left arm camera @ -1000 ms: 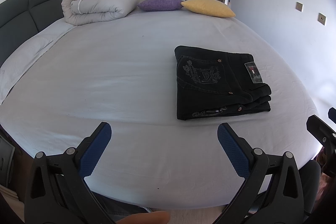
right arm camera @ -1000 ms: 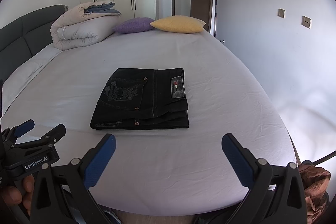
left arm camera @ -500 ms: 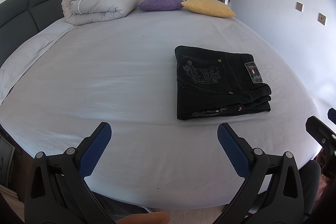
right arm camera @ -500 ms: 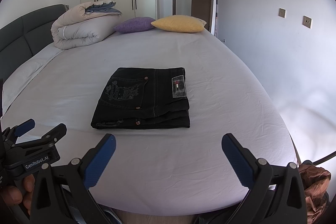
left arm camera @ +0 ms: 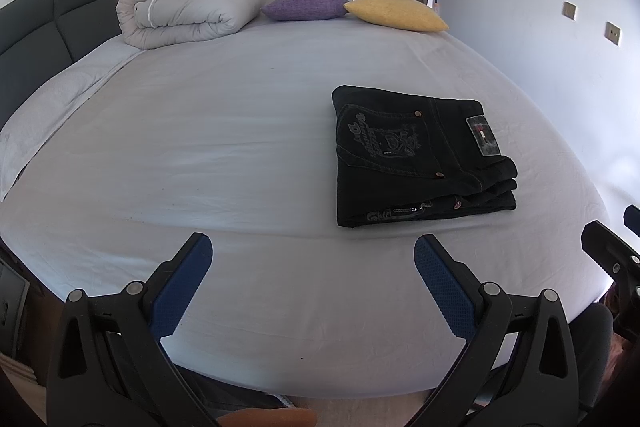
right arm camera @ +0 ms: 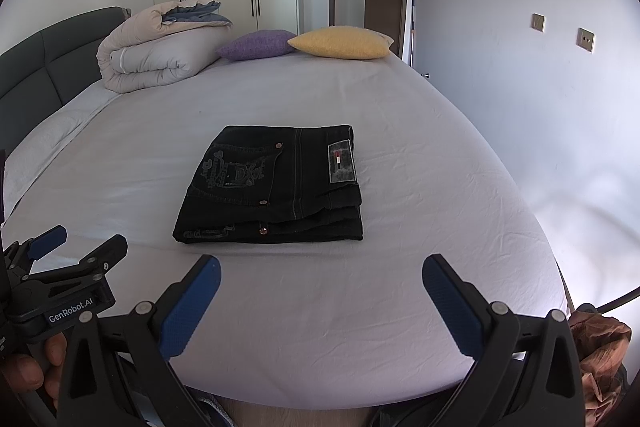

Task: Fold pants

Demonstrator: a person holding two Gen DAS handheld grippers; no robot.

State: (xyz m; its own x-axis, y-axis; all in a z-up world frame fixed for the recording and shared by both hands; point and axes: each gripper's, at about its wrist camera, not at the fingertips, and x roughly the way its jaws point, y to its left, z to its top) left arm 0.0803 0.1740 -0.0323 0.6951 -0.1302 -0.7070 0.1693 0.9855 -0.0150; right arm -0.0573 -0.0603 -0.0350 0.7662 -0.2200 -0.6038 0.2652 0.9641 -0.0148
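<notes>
Black pants (left arm camera: 416,155) lie folded into a compact rectangle on the white bed, with an embroidered back pocket and a waistband patch on top. They also show in the right wrist view (right arm camera: 276,187), straight ahead. My left gripper (left arm camera: 312,255) is open and empty, held over the bed's near edge, left of the pants. My right gripper (right arm camera: 320,275) is open and empty, just short of the pants' near edge. The left gripper also shows at the lower left of the right wrist view (right arm camera: 76,243).
The white bed (left arm camera: 200,147) has a dark headboard (left arm camera: 48,23) at the left. A rolled duvet (left arm camera: 188,7), a purple pillow (left arm camera: 304,6) and a yellow pillow (left arm camera: 396,13) sit at the far end. A wall runs along the right. A brown bag (right arm camera: 600,351) lies lower right.
</notes>
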